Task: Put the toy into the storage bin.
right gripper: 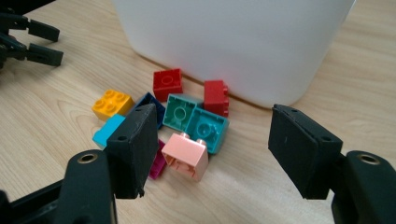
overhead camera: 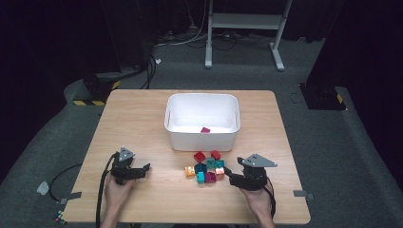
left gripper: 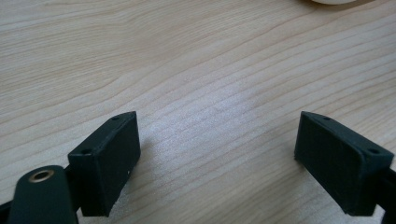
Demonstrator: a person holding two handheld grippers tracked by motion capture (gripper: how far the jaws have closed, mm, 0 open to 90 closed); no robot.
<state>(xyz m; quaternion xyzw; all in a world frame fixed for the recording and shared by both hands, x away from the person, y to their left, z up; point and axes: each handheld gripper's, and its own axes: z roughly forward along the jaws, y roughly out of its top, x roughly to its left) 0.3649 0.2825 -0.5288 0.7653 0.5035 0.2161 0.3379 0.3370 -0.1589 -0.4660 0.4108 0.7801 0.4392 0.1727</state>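
Several toy bricks point(overhead camera: 207, 168) lie in a loose pile on the wooden table point(overhead camera: 142, 118) just in front of a white bin point(overhead camera: 202, 137). One dark red brick point(overhead camera: 205, 129) lies inside the bin. My right gripper point(right gripper: 212, 154) is open, low over the table, with a pink brick point(right gripper: 187, 156) lying between its jaws and touched by neither. Around the pink one lie teal bricks point(right gripper: 198, 121), red bricks point(right gripper: 168, 84), an orange brick point(right gripper: 111, 103), a light blue and a magenta one. My left gripper point(left gripper: 217, 156) is open over bare wood at the table's left point(overhead camera: 145, 170).
The white bin's wall point(right gripper: 233, 42) rises right behind the pile. The left gripper's black jaws point(right gripper: 32, 42) show at the top left of the right gripper view. Beyond the table are grey carpet, cables and a white frame point(overhead camera: 244, 28).
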